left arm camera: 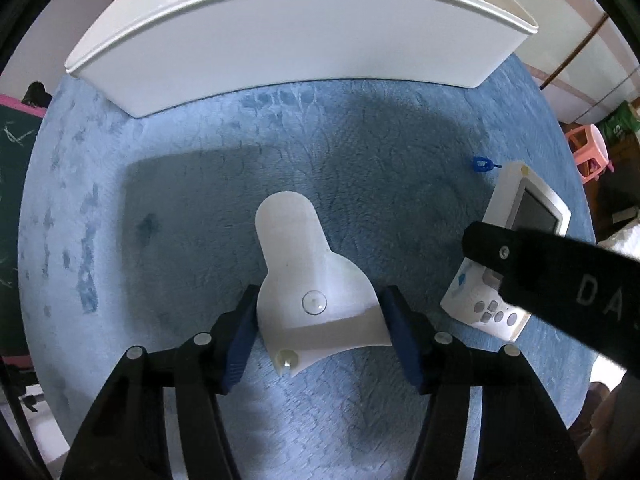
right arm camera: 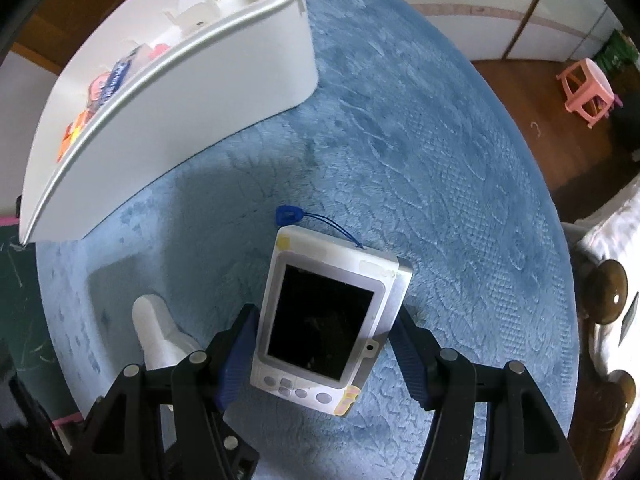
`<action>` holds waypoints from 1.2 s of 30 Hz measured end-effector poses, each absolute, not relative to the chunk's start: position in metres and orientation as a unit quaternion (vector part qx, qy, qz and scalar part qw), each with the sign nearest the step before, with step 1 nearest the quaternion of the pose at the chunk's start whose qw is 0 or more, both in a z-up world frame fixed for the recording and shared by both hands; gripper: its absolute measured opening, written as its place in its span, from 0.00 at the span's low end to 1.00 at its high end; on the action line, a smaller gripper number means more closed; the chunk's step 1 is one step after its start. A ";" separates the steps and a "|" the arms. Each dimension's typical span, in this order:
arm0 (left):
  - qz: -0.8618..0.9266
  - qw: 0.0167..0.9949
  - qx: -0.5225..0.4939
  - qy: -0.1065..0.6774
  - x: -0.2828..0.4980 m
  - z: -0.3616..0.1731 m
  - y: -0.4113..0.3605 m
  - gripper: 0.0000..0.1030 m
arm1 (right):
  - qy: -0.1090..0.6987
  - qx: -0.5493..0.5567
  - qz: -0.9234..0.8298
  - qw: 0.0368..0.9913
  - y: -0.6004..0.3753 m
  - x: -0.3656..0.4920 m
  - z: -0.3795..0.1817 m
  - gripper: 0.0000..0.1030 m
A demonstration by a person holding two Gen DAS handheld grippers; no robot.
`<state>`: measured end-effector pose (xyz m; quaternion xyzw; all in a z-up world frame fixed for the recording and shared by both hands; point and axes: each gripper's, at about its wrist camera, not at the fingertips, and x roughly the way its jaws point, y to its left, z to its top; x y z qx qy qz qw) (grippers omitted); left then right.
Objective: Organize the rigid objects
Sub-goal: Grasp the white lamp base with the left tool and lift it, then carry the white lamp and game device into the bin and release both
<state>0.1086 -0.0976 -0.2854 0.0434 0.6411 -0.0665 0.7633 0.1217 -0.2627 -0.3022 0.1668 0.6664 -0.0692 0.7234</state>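
Observation:
A white plastic holder (left arm camera: 308,280) with a round tab lies on the blue cloth between the pads of my left gripper (left arm camera: 320,336), whose jaws touch both its sides. A white handheld device (right arm camera: 324,324) with a dark screen lies between the pads of my right gripper (right arm camera: 324,356), held at both sides. It shows in the left wrist view (left arm camera: 516,240) too, under the right gripper's black arm (left arm camera: 560,272). The holder also shows in the right wrist view (right arm camera: 156,336). A white bin (left arm camera: 288,36) stands beyond both; it also shows in the right wrist view (right arm camera: 192,92).
The bin holds several small colourful items (right arm camera: 108,88). A blue strap tag (right arm camera: 289,215) trails from the device. The blue cloth (right arm camera: 440,184) covers a round table. A pink stool (right arm camera: 588,88) stands on the wooden floor at the right.

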 end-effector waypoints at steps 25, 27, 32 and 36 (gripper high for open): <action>-0.103 0.856 0.063 0.502 0.155 -0.124 -0.035 0.62 | 0.529 0.094 0.048 0.842 -0.210 0.120 -0.134 0.61; -0.099 0.860 0.052 0.498 0.173 -0.115 -0.031 0.62 | 0.516 0.086 0.054 0.851 -0.206 0.135 -0.119 0.61; -0.086 0.872 0.037 0.481 0.218 -0.094 -0.029 0.62 | 0.492 0.073 0.063 0.865 -0.206 0.176 -0.095 0.61; -0.074 0.880 0.036 0.467 0.248 -0.087 -0.031 0.62 | 0.478 0.067 0.065 0.873 -0.207 0.208 -0.086 0.61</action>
